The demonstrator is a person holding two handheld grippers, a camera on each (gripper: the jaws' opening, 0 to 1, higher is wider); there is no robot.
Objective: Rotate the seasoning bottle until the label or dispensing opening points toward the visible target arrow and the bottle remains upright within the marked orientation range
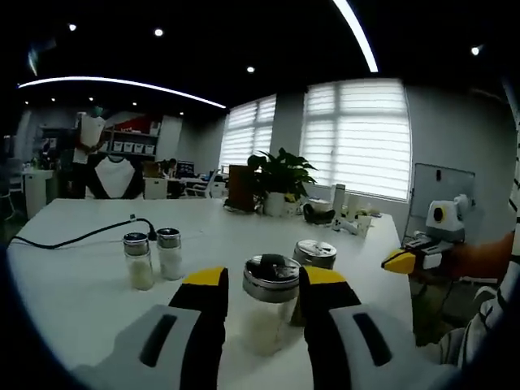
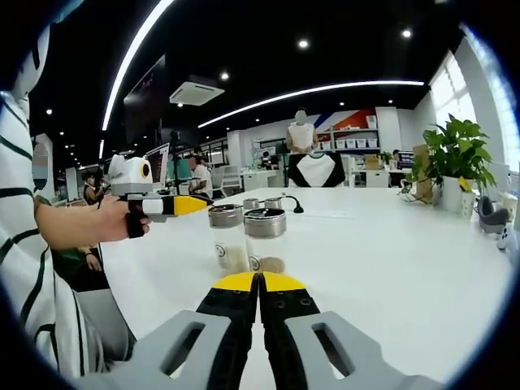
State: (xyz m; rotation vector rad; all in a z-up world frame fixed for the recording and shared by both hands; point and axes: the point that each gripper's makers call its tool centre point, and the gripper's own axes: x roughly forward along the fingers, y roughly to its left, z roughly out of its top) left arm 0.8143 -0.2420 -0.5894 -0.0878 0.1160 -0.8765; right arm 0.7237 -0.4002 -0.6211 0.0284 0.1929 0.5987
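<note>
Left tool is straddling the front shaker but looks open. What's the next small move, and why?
Probably close the left tool on the front seasoning bottle: its jaws sit open on either side of the jar, which stands upright on the white table. The right tool is shut, short of the bottles.

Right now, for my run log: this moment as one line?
left gripper: open, straddling seasoning bottle | right gripper: shut, short of bottles | bottle upright

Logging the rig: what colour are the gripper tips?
Yellow tips on black jaws, best in the right gripper view.
</note>
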